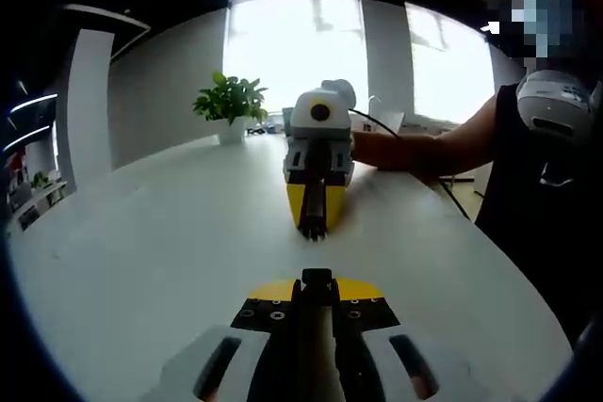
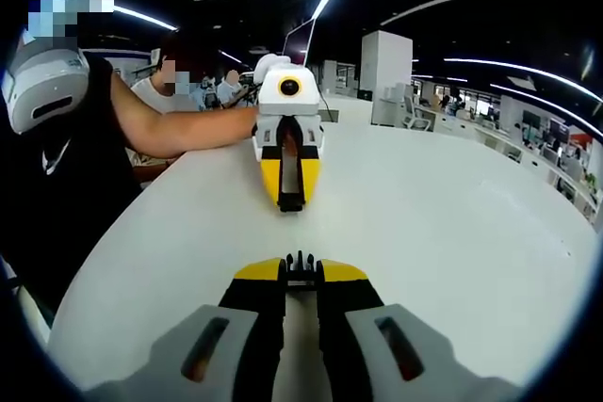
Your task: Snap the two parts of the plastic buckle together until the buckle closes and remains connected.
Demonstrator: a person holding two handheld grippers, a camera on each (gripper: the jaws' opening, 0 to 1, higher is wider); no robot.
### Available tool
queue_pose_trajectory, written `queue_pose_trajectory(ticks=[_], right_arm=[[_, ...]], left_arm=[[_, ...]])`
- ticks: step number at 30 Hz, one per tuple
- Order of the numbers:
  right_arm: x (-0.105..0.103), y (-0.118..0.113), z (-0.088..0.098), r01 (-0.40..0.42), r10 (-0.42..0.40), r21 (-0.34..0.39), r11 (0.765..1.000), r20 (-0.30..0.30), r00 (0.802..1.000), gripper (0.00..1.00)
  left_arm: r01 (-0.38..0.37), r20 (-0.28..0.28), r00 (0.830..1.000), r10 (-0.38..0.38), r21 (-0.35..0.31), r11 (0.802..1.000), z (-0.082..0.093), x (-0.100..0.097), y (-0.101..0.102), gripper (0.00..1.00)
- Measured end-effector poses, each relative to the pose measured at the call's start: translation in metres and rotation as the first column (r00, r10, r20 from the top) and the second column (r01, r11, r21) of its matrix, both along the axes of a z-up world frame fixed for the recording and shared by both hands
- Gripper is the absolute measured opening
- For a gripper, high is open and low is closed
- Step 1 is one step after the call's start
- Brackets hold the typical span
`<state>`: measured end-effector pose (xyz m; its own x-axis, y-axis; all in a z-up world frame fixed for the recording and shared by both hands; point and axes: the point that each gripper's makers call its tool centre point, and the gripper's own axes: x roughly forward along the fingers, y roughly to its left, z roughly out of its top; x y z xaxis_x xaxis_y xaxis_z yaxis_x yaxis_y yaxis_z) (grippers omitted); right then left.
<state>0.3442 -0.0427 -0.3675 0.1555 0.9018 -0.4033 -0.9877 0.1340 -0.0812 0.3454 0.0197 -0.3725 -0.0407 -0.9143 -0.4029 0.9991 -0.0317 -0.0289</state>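
The buckle's two halves are each pinched in closed jaws: one black part (image 1: pixel 317 281) at the left gripper (image 1: pixel 317 291), low centre, another (image 2: pixel 300 265) at the right gripper (image 2: pixel 300 275). They face each other, apart, over the white table (image 2: pixel 452 223).

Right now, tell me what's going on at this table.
A person holds two grippers tip to tip above a white table. The left gripper is shut on a small black piece, apparently the first buckle half. The right gripper pinches the second buckle half. The two pieces face each other with a clear gap between them, so the buckle is not yet snapped together.
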Motion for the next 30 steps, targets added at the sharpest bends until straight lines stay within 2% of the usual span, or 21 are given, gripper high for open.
queue_pose_trajectory(ticks=[13,30], right_arm=[[-0.003,0.003,-0.001,-0.011,0.011,-0.007,1.0,0.007,1.0,0.11],[-0.003,0.008,0.0,-0.017,0.017,0.0,1.0,0.011,1.0,0.11]], left_arm=[[0.001,0.005,1.0,-0.001,0.012,1.0,-0.001,-0.002,-0.005,0.11],[0.013,-0.012,1.0,-0.013,-0.008,1.0,0.003,-0.005,-0.012,0.11]])
